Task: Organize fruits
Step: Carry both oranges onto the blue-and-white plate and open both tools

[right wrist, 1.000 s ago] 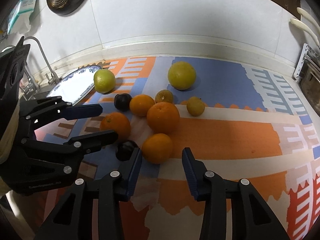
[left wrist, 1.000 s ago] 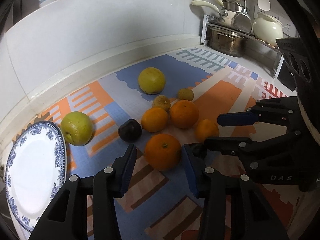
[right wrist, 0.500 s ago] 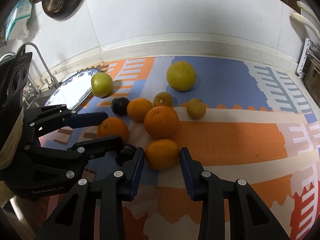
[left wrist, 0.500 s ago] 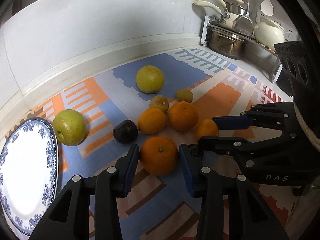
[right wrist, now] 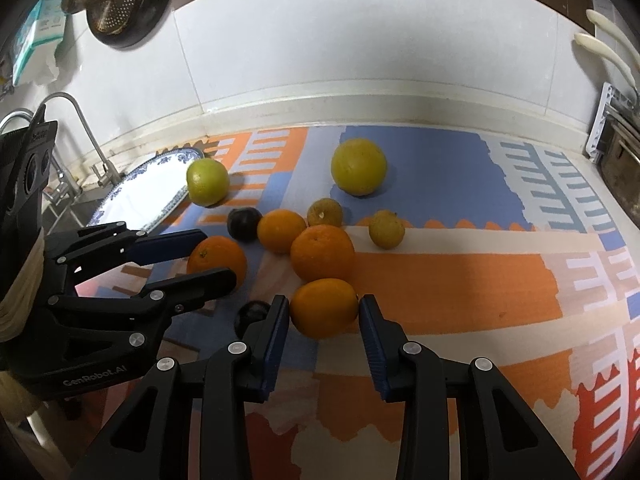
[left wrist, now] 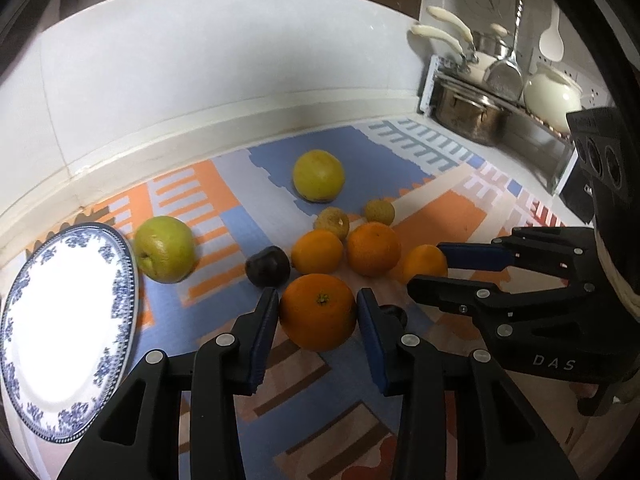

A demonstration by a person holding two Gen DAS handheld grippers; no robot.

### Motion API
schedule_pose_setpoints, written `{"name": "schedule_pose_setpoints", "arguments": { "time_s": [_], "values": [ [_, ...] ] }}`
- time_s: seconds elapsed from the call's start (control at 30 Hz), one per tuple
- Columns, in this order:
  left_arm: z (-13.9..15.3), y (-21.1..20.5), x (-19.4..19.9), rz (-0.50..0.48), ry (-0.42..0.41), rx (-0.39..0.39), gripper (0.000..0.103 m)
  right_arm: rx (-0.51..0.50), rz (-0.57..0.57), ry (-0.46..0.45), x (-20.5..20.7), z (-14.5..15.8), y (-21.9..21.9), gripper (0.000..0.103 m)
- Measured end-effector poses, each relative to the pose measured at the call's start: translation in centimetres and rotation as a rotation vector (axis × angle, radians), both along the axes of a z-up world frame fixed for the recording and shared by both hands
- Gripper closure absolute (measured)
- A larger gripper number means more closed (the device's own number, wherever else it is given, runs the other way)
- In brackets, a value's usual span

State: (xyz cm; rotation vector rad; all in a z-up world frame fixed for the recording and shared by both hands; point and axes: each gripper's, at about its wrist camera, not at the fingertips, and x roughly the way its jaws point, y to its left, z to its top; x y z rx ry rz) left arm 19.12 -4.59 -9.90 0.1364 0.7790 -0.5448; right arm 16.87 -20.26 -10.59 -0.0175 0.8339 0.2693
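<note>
Left wrist view looks down on my counter, covered by a mat (left wrist: 192, 192) patterned in orange, blue and cream, with a white tiled wall (left wrist: 200, 80) curving behind it. A rack of pots (left wrist: 476, 116) stands in the far right corner. A blue-and-white plate (left wrist: 120, 280) lies at the left edge of the mat, with a green apple (left wrist: 164, 249) just beside its rim.

My left tongs (left wrist: 318, 312) are pressed onto the nearest orange (left wrist: 318, 311), one blue pad against each side. My right tongs (right wrist: 324, 310) pinch another orange (right wrist: 323, 307) the same way. Both fruits sit low on the mat; I cannot tell whether either is lifted.

Behind them lie two more oranges (left wrist: 317, 251), touching, a dark plum (left wrist: 267, 266), two small yellowish fruits (left wrist: 331, 222) and, well apart at the back, a large yellow fruit (left wrist: 319, 175).

A second small dark fruit (right wrist: 253, 314) is mostly hidden behind the left finger of my right tongs, so I cannot say what it is. The plate's left part is cut off by the lens edge and glare washes out its middle.

Right wrist view alone shows a tap (right wrist: 80, 128) over a sink past the plate and a round metal strainer (right wrist: 108, 4) hanging on the wall. Only the left view shows the pots and hanging utensils (left wrist: 516, 40). Each view catches the other tongs from the side.
</note>
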Motion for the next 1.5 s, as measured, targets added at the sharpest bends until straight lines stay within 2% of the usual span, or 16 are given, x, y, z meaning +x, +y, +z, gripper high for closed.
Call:
{"name": "schedule_pose_setpoints", "arguments": {
  "time_s": [0.43,0.63,0.93,1.17,1.5],
  "values": [
    [2.9,4.4,-1.5,0.161,-0.064,-0.043,0.064,0.009,0.090,-0.081,-0.9,2.8,3.2,0.066],
    [4.0,7.5,-2.4,0.260,-0.103,-0.039,0.064,0.005,0.153,-0.127,-0.6,4.2,6.0,0.066],
    [4.1,12.3,-2.5,0.410,-0.108,-0.013,0.064,0.011,0.239,-0.156,1.2,5.4,10.8,0.066],
    [3.5,15.4,-2.2,0.489,-0.103,0.022,0.064,0.032,0.301,-0.108,3.4,4.5,14.3,0.066],
    [0.9,17.8,-0.9,0.527,-0.042,0.053,0.064,0.012,0.369,-0.028,6.2,1.8,19.1,0.066]
  ]
}}
